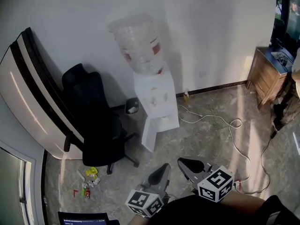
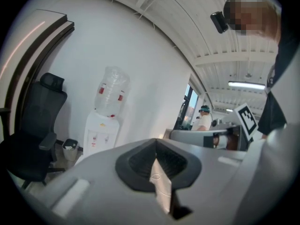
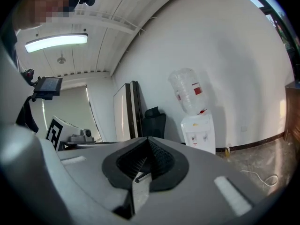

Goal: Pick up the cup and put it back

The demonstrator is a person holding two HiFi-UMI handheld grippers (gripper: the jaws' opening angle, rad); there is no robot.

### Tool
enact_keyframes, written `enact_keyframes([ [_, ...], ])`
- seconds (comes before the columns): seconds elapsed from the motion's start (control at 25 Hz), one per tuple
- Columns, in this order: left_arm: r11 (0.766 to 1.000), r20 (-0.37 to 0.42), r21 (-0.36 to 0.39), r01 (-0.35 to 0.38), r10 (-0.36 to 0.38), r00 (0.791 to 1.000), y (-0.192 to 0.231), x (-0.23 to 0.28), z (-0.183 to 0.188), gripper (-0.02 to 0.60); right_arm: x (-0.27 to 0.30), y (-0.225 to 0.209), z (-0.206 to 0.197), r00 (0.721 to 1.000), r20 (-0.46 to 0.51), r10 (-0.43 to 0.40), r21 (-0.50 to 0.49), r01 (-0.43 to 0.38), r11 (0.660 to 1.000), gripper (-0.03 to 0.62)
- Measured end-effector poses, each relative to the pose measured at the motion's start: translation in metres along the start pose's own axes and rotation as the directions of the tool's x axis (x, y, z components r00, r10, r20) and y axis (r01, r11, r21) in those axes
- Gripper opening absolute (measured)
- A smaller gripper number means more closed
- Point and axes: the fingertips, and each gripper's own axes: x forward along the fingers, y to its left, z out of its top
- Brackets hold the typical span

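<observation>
No cup shows in any view. My left gripper and right gripper are held low, close to my body, side by side above the stone floor. Both point toward a white water dispenser with a clear bottle on top, against the far wall. In the left gripper view the left gripper has its dark pads pressed together with nothing between them. The right gripper view shows the right gripper the same way, shut and empty. The dispenser stands well ahead of both.
A black office chair stands left of the dispenser, with a small bin between them. A white cable snakes over the floor on the right. A wooden cabinet and a person are at the far right. Litter lies near the chair.
</observation>
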Motion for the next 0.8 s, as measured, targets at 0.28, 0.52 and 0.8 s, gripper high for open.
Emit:
enact_keyframes([
  [0.28,1.0,0.002,0.004,0.012,-0.012,1.0,0.001,-0.004,0.001,0.003,0.004,0.01,-0.001,1.0,0.004,0.02,0.0,-0.02,1.0,0.008],
  [0.52,1.0,0.005,0.007,0.016,-0.016,1.0,-0.004,-0.005,0.003,0.003,0.001,0.011,0.001,1.0,0.009,0.026,-0.005,-0.026,1.0,0.006],
  [0.8,1.0,0.007,0.016,0.013,-0.014,1.0,-0.01,-0.006,0.002,0.003,-0.003,0.013,0.0,0.999,0.01,0.037,-0.011,-0.037,0.999,0.006],
])
